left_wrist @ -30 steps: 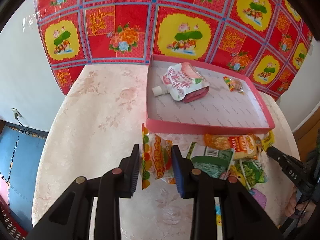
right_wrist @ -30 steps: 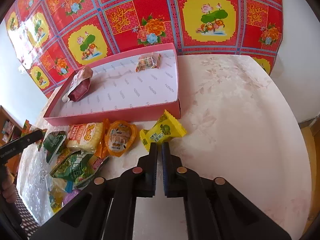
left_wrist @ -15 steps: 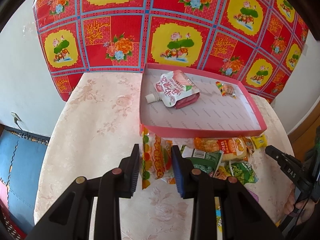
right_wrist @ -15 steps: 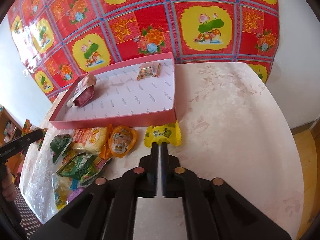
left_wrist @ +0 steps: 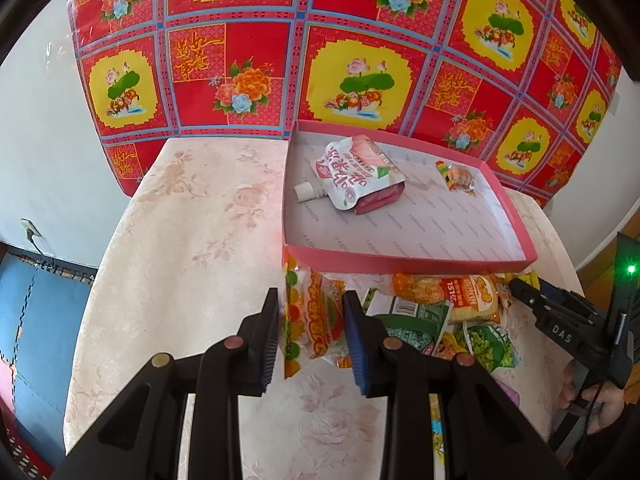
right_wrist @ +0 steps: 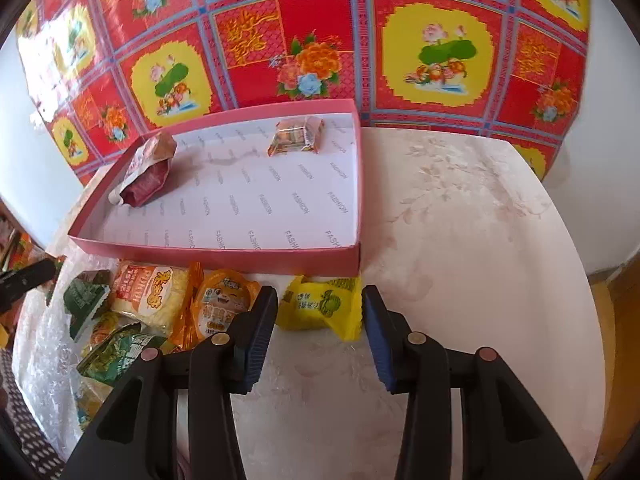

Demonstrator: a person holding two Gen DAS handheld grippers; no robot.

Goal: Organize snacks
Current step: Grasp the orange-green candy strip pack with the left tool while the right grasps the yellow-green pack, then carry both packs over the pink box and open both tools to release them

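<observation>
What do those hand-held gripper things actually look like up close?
Each hand-held gripper is a black plastic frame of angled struts with copper-coloured rivets. The left hand-held gripper and the right hand-held gripper both end in two flat fingers lined with ribbed dark blue pads. Seen from the side, the right one bears white lettering.

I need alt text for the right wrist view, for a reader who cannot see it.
The right gripper, jaws opening, frames a yellow snack packet lying on the table before a pink tray. The tray holds two snacks; more packets lie to its left.

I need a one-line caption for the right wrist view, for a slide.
Right gripper opening its jaws around a yellow snack packet lying beside the pink tray.
</observation>
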